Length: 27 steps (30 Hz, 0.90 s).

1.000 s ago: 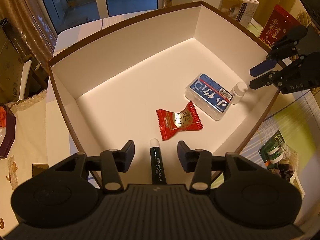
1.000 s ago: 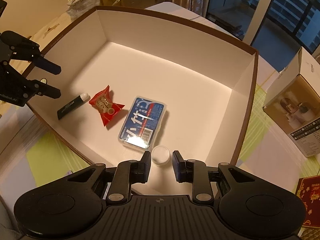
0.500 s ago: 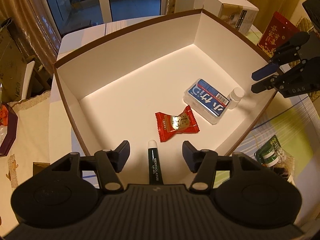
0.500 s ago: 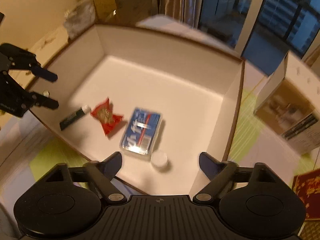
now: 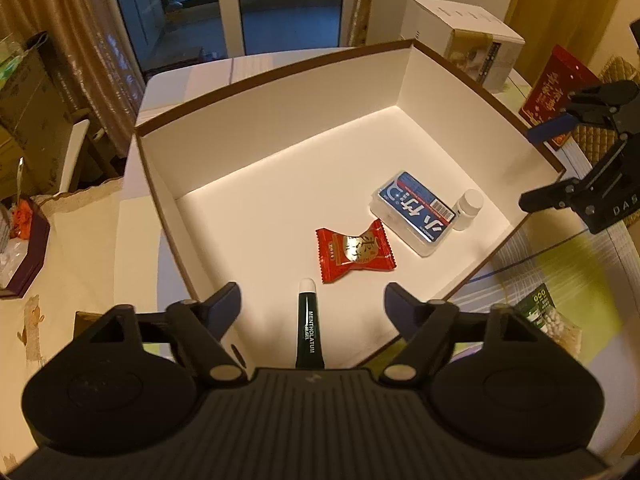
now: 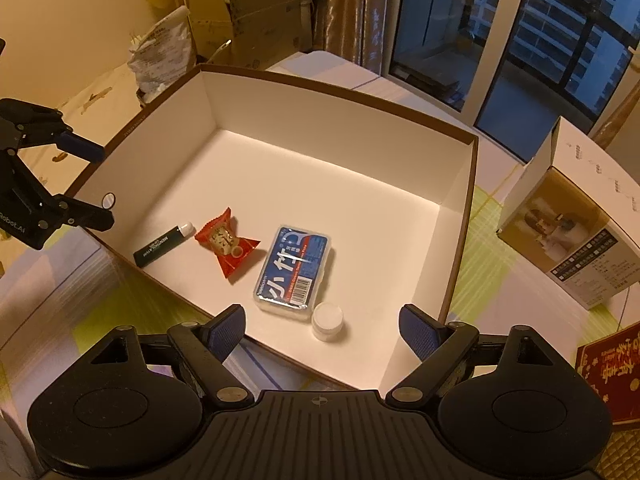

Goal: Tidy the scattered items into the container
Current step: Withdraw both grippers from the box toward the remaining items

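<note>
A white open box with a brown rim (image 5: 256,80) (image 6: 344,92) holds a dark green lip balm tube (image 5: 309,326) (image 6: 162,245), a red candy wrapper (image 5: 354,250) (image 6: 226,246), a clear case with a blue label (image 5: 416,212) (image 6: 294,274) and a small white bottle (image 5: 467,209) (image 6: 328,320). My left gripper (image 5: 312,304) hangs above the tube; its jaws are opening and touch nothing. My right gripper (image 6: 322,326) hovers over the bottle, its jaws opening wide, clear of it. Each gripper also shows at the other view's edge, left gripper (image 6: 90,184), right gripper (image 5: 536,168).
A white and gold carton (image 5: 468,44) (image 6: 576,220) stands beside the box. A red card (image 5: 556,92) (image 6: 612,372) lies near it. A green packet (image 5: 548,316) sits on the tablecloth. Cardboard boxes (image 6: 248,16) and a glass door (image 5: 280,0) lie beyond.
Both grippers have spread their jaws, let go of the tube and the bottle, and risen. The tube and bottle now lie free on the box floor.
</note>
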Each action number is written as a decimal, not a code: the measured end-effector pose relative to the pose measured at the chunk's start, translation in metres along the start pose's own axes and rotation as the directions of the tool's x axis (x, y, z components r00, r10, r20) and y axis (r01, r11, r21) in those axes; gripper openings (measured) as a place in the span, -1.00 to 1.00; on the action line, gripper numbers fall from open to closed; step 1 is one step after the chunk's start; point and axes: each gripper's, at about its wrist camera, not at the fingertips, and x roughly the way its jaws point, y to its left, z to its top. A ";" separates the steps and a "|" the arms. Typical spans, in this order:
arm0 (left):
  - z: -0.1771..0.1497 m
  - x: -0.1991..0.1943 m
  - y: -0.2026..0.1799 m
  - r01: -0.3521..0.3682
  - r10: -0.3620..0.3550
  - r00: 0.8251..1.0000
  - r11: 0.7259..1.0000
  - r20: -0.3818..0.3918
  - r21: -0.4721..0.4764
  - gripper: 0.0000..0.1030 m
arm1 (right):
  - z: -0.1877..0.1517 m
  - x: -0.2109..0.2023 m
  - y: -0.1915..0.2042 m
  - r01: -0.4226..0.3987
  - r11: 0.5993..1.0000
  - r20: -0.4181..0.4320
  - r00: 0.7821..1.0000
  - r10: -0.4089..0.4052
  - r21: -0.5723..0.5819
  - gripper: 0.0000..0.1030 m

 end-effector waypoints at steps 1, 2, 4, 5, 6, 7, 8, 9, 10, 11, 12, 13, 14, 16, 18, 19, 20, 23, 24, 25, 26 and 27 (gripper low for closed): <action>-0.001 -0.002 0.000 -0.007 0.007 1.000 1.000 0.000 -0.006 0.68 | -0.001 -0.003 0.002 0.001 1.000 0.013 1.000 -0.001 -0.001 1.00; -0.001 -0.005 -0.001 -0.014 0.014 1.000 1.000 0.001 -0.011 0.70 | -0.003 -0.006 0.003 -0.001 1.000 0.022 1.000 0.001 -0.003 1.00; -0.003 -0.010 -0.003 -0.030 0.031 1.000 0.999 0.007 -0.020 0.73 | -0.004 -0.010 0.006 0.003 1.000 0.032 0.999 -0.003 0.003 1.00; -0.004 -0.012 -0.004 -0.038 0.039 0.999 0.999 0.011 -0.027 0.74 | -0.005 -0.012 0.008 0.008 1.000 0.038 0.999 -0.008 0.007 1.00; -0.005 -0.015 -0.005 -0.046 0.046 0.999 0.998 0.015 -0.035 0.77 | -0.006 -0.014 0.009 0.012 1.000 0.044 0.999 -0.012 0.010 1.00; -0.006 -0.017 -0.006 -0.051 0.052 0.998 0.998 0.019 -0.040 0.79 | -0.006 -0.016 0.010 0.014 1.000 0.049 0.999 -0.015 0.012 1.00; -0.007 -0.019 -0.008 -0.056 0.057 0.998 0.997 0.022 -0.045 0.79 | -0.007 -0.017 0.011 0.014 1.000 0.053 0.998 -0.015 0.015 1.00; -0.009 -0.022 -0.009 -0.058 0.059 0.998 0.997 0.024 -0.049 0.80 | -0.008 -0.019 0.012 0.013 1.000 0.057 0.998 -0.014 0.019 1.00; -0.010 -0.024 -0.011 -0.059 0.060 0.998 0.997 0.025 -0.052 0.80 | -0.008 -0.021 0.012 0.012 1.000 0.061 0.998 -0.014 0.024 1.00; -0.011 -0.026 -0.012 -0.060 0.062 0.998 0.997 0.027 -0.054 0.80 | -0.009 -0.022 0.013 0.012 0.999 0.065 0.998 -0.014 0.029 1.00; -0.013 -0.028 -0.014 -0.063 0.064 0.998 0.996 0.029 -0.056 0.80 | -0.010 -0.024 0.014 0.013 0.999 0.069 0.997 -0.015 0.034 1.00; -0.014 -0.031 -0.016 -0.066 0.068 0.997 0.996 0.032 -0.054 0.80 | -0.011 -0.026 0.015 0.014 0.999 0.074 0.997 -0.017 0.039 1.00; -0.016 -0.034 -0.018 -0.070 0.071 0.997 0.996 0.036 -0.053 0.80 | -0.013 -0.028 0.015 0.013 0.999 0.080 0.997 -0.017 0.044 1.00; -0.018 -0.039 -0.021 -0.074 0.077 0.996 0.996 0.043 -0.053 0.80 | -0.015 -0.033 0.017 0.013 0.998 0.089 0.996 -0.018 0.056 1.00; -0.021 -0.044 -0.023 -0.080 0.083 0.995 0.995 0.053 -0.057 0.80 | -0.018 -0.038 0.020 0.013 0.998 0.098 0.995 -0.019 0.060 1.00; -0.022 -0.047 -0.025 -0.083 0.086 0.995 0.995 0.058 -0.059 0.80 | -0.019 -0.041 0.022 0.016 0.998 0.103 0.994 -0.022 0.062 1.00; -0.024 -0.050 -0.026 -0.085 0.089 0.994 0.995 0.064 -0.060 0.80 | -0.021 -0.043 0.023 0.020 0.998 0.107 0.994 -0.027 0.064 1.00; -0.029 -0.059 -0.030 -0.094 0.099 0.992 0.994 0.076 -0.062 0.81 | -0.026 -0.051 0.028 0.022 0.997 0.118 0.993 -0.031 0.076 1.00; -0.031 -0.061 -0.032 -0.098 0.103 0.991 0.993 0.080 -0.063 0.81 | -0.027 -0.053 0.030 0.020 0.997 0.121 0.992 -0.029 0.076 1.00; -0.033 -0.064 -0.033 -0.101 0.106 0.991 0.993 0.083 -0.065 0.81 | -0.029 -0.055 0.031 0.019 0.997 0.123 0.992 -0.028 0.076 1.00; -0.035 -0.066 -0.034 -0.103 0.109 0.990 0.992 0.085 -0.066 0.81 | -0.031 -0.057 0.033 0.018 0.997 0.126 0.992 -0.027 0.077 1.00; -0.037 -0.068 -0.036 -0.104 0.110 0.990 0.992 0.087 -0.067 0.81 | -0.033 -0.059 0.035 0.017 0.997 0.129 0.991 -0.026 0.077 1.00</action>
